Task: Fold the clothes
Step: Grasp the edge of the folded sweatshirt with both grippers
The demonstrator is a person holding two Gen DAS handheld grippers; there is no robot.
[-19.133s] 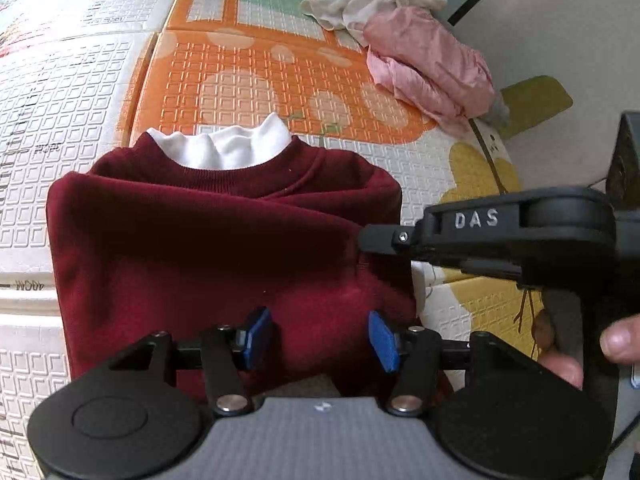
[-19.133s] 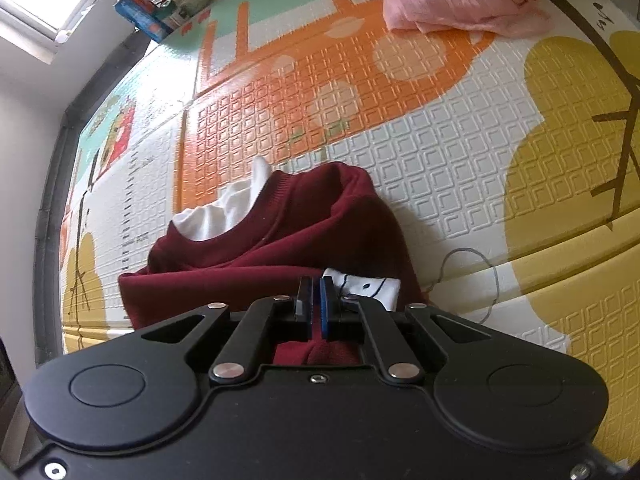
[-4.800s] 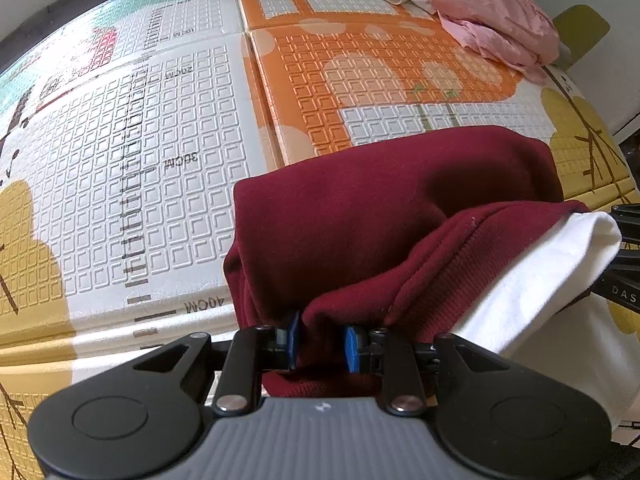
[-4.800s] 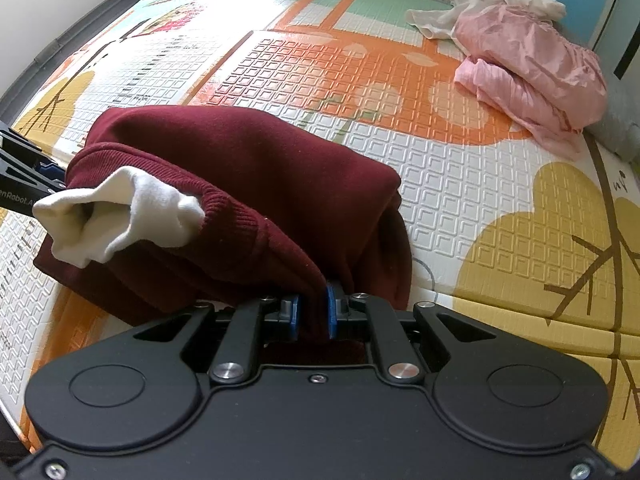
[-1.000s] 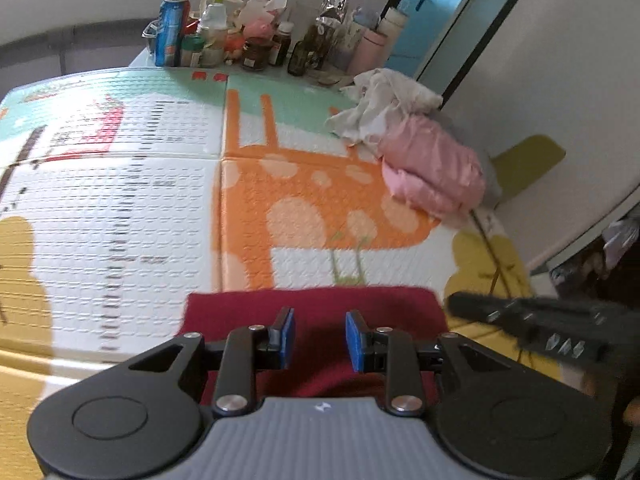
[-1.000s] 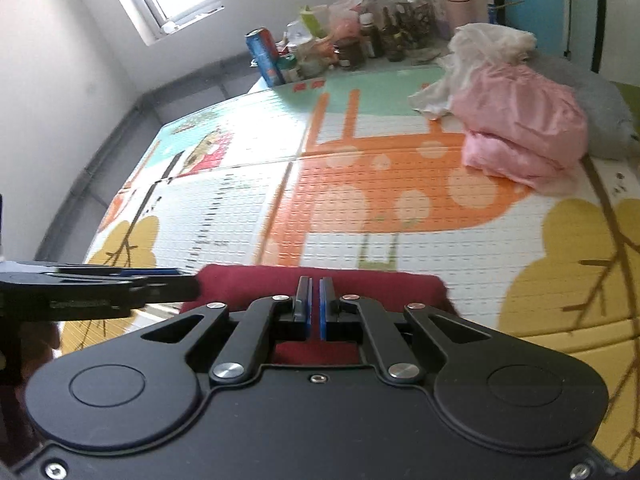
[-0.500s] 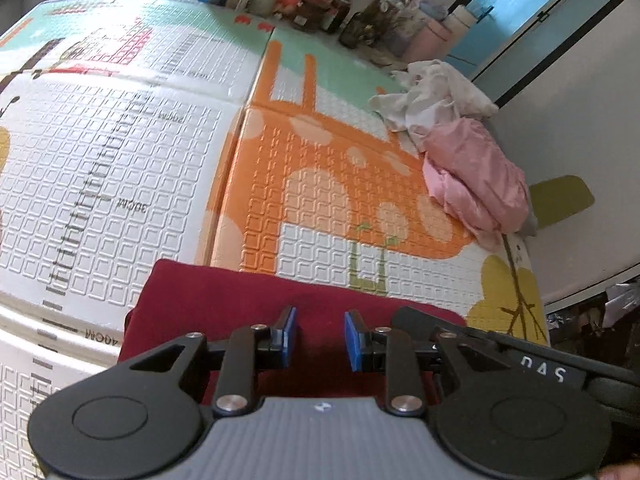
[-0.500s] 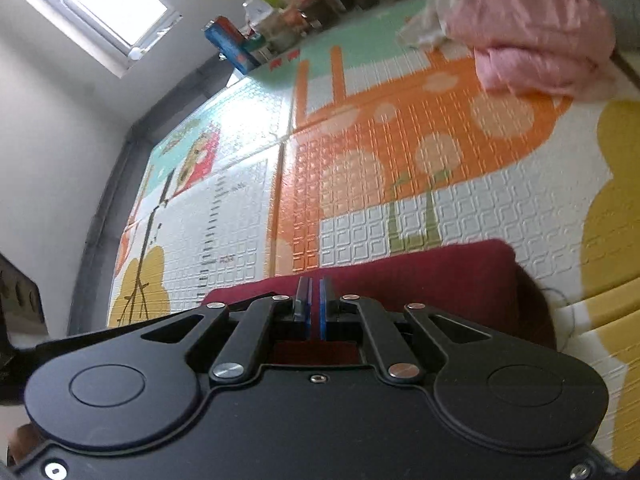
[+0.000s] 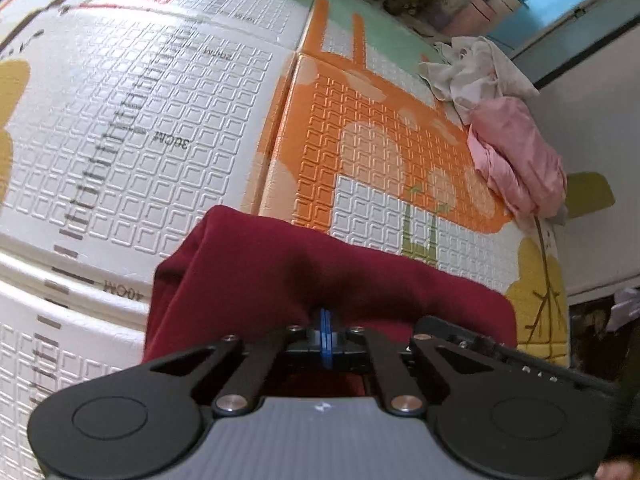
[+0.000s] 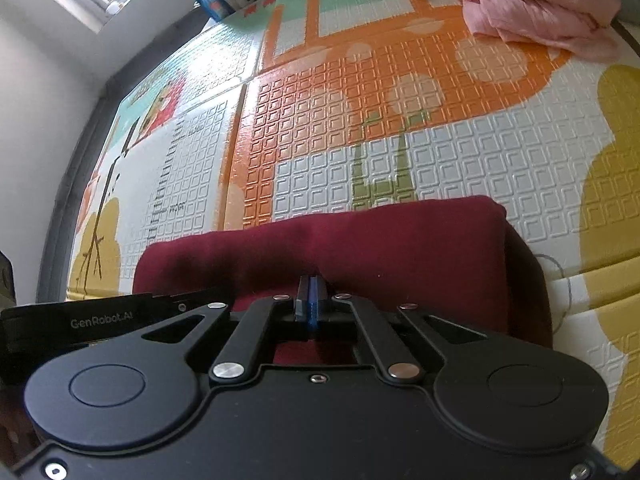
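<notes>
Currently we see the maroon sweater (image 9: 304,280) sitting on the foam play mat (image 9: 160,128) as a compact folded block, no sleeves or collar showing, edges roughly square. Left gripper (image 9: 326,334) has its blue pads pressed together at the near edge of the sweater; fabric puckers toward the tips, so we judge it's pinching cloth, though the actual bite is hidden. Same story for the right gripper (image 10: 309,306): pads together, dimple in the fabric right at the tips. Both sit on the same near edge, side by side, which fits holding a folded bundle by two points so it stays flat and doesn't unroll. Could equally be a hold for one more fold or for shifting the finished bundle. Pink garment (image 9: 520,160) and white garment (image 9: 476,68) lie crumpled at the far corner, well apart.
</notes>
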